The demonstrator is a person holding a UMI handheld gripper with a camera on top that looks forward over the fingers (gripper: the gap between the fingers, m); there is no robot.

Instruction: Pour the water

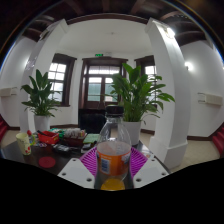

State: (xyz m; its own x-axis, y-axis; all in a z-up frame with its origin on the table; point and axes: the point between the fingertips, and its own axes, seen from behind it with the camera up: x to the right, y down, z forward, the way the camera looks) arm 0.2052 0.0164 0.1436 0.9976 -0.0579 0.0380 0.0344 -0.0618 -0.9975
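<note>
A clear plastic bottle [113, 150] with orange liquid in its lower part and an orange label stands upright between my fingers. My gripper [113, 163] is shut on the bottle, and the purple pads [90, 160] press its sides. The bottle seems lifted above the table. Beyond it to the left lies a table [62, 150] with small objects, among them a red item [47, 137] and a red round lid [47, 161]. I cannot make out a cup for certain.
A potted plant [40, 100] stands at the table's left end. A second, larger plant [137, 95] rises behind the bottle. A white pillar [168, 85] is to the right. Windows and a door lie at the back of the room.
</note>
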